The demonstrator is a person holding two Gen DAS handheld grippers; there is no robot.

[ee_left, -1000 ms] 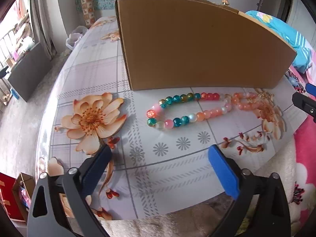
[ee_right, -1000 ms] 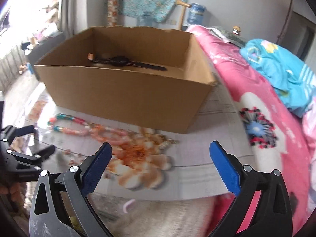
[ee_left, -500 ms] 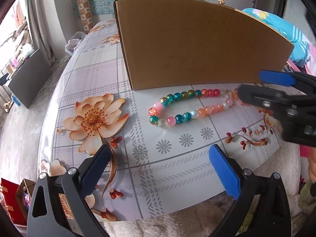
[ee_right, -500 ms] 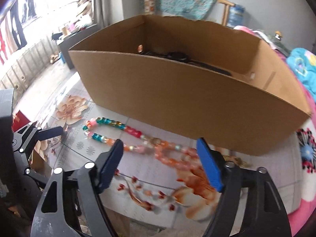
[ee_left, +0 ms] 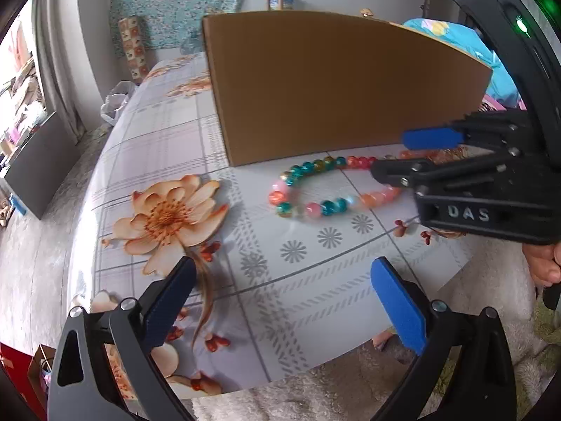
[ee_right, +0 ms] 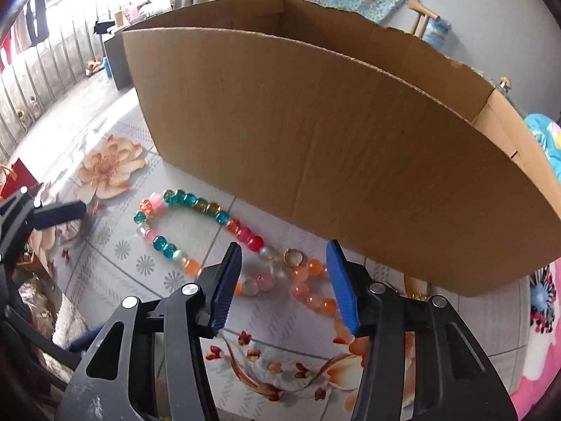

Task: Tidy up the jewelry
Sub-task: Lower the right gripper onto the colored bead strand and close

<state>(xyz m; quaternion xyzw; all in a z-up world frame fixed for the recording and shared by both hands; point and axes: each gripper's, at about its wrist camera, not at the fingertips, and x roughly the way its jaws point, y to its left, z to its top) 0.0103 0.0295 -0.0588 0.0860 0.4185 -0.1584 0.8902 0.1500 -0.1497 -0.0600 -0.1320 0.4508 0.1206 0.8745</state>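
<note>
A table [ee_left: 168,140] under a grey checked cloth printed with peach flowers fills both views, with a window at the left and patterned fabric on the far wall. Nearest in the left wrist view, the left gripper [ee_left: 280,301] hangs over the table's front edge at 6 o'clock, jaws spread wide with nothing between them. Beyond it, toward 1 o'clock, the bead necklace [ee_left: 315,189] lies flat on the cloth in a long loop of teal, pink, red and orange beads, just in front of the cardboard box [ee_left: 333,80]. The right gripper [ee_right: 284,280] comes in from 3 o'clock, jaws parted and straddling the necklace's orange end without gripping it. A small gold ring [ee_right: 293,256] lies among those beads between the blue pads. The box's tall front wall stands behind.
</note>
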